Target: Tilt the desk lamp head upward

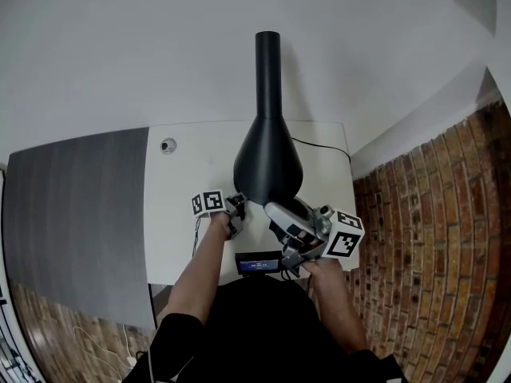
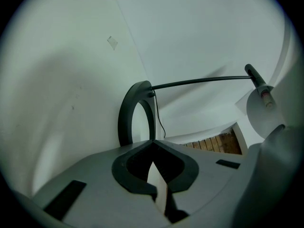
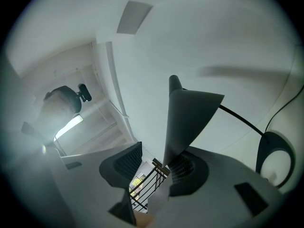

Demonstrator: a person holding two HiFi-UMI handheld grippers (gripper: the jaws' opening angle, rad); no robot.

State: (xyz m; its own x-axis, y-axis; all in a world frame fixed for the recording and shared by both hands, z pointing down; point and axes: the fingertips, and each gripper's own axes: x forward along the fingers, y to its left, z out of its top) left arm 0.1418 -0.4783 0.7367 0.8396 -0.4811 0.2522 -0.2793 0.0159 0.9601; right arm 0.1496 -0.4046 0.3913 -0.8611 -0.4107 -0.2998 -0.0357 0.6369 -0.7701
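The black desk lamp's cone-shaped head [image 1: 267, 162] hangs over the white desk [image 1: 184, 214], its narrow neck pointing away from me. My left gripper [image 1: 236, 207] sits by the head's lower left rim; in the left gripper view its jaws [image 2: 152, 144] meet at the tips with nothing between them. Beyond them stand the lamp's ring base [image 2: 137, 113] and thin arm [image 2: 204, 81]. My right gripper [image 1: 276, 212] reaches under the lower right rim. In the right gripper view its jaws [image 3: 154, 167] stand apart; the lamp head's edge [image 3: 187, 118] lies between them, against the right pad.
A dark grey panel [image 1: 80, 214] adjoins the desk on the left and a brick-patterned floor [image 1: 431, 254] lies to the right. A small round fitting [image 1: 168, 145] and a black cable [image 1: 319, 146] are on the desk. A small black device [image 1: 258, 263] sits at its near edge.
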